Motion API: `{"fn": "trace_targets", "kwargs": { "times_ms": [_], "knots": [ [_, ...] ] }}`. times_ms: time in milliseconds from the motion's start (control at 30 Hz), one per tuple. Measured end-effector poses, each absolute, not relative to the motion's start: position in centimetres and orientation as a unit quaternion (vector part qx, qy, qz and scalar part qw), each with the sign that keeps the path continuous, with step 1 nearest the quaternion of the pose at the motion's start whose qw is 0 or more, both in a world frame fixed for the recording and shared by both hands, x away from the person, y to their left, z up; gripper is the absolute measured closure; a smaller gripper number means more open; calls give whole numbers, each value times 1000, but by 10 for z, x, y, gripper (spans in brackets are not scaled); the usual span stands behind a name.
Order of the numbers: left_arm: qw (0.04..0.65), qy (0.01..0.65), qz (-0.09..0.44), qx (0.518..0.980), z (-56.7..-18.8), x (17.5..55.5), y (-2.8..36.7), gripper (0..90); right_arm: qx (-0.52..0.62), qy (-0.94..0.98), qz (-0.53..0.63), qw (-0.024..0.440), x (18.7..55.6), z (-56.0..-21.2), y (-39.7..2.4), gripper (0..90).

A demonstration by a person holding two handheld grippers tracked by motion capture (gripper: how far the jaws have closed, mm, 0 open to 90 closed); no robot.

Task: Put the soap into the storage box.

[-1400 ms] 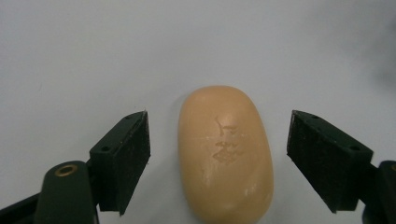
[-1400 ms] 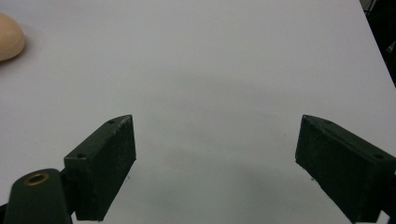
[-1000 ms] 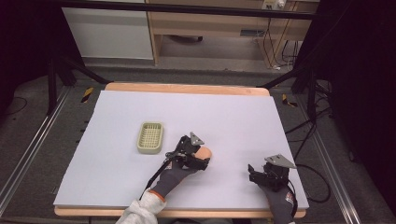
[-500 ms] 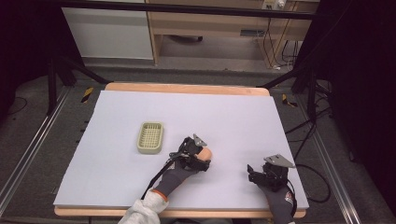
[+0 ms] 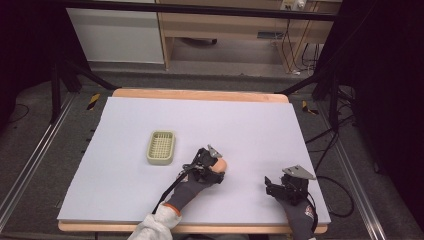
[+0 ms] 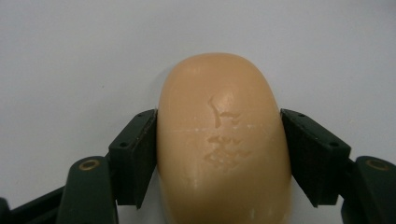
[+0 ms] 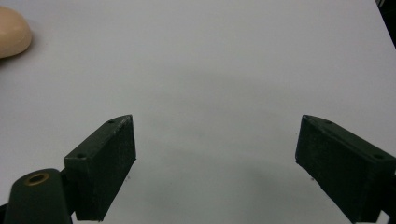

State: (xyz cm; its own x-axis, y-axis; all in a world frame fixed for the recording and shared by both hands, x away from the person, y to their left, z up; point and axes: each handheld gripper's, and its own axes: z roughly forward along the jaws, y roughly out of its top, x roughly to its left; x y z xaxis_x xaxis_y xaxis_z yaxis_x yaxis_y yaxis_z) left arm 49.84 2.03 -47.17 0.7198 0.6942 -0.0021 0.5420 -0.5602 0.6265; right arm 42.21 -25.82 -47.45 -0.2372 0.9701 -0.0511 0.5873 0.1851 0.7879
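Observation:
A peach-coloured bar of soap [image 6: 222, 140] sits between my left gripper's two black jaws, whose pads press on both its sides; it bears a stamped mark on top. In the high view the left gripper [image 5: 212, 165] holds the soap [image 5: 220, 164] near the middle of the white table, right of a pale green slotted soap dish [image 5: 161, 147]. My right gripper [image 5: 272, 186] rests near the front right of the table. In its own view the right gripper [image 7: 215, 163] stands open over bare table, with the soap [image 7: 13, 32] at the upper left corner.
The white table top [image 5: 250, 125] has a wooden rim [image 5: 200, 94] at the far edge. Black cables [image 5: 330, 145] trail off the right side. A rail [image 5: 25, 170] runs along the floor on the left.
My left gripper has shifted slightly to the right with the soap in it. The right gripper has stayed in place.

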Motion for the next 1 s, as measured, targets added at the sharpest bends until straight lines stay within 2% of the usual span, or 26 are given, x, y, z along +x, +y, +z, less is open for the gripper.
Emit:
{"fn": "trace_targets", "kwargs": {
  "times_ms": [433,1000],
  "knots": [
    [310,352,129,874,-470,497,20,314,546,713,332,289,422,-474,-258,124],
    [332,344,143,867,-439,485,45,315,547,712,331,290,422,-474,-259,124]
  ]
}}
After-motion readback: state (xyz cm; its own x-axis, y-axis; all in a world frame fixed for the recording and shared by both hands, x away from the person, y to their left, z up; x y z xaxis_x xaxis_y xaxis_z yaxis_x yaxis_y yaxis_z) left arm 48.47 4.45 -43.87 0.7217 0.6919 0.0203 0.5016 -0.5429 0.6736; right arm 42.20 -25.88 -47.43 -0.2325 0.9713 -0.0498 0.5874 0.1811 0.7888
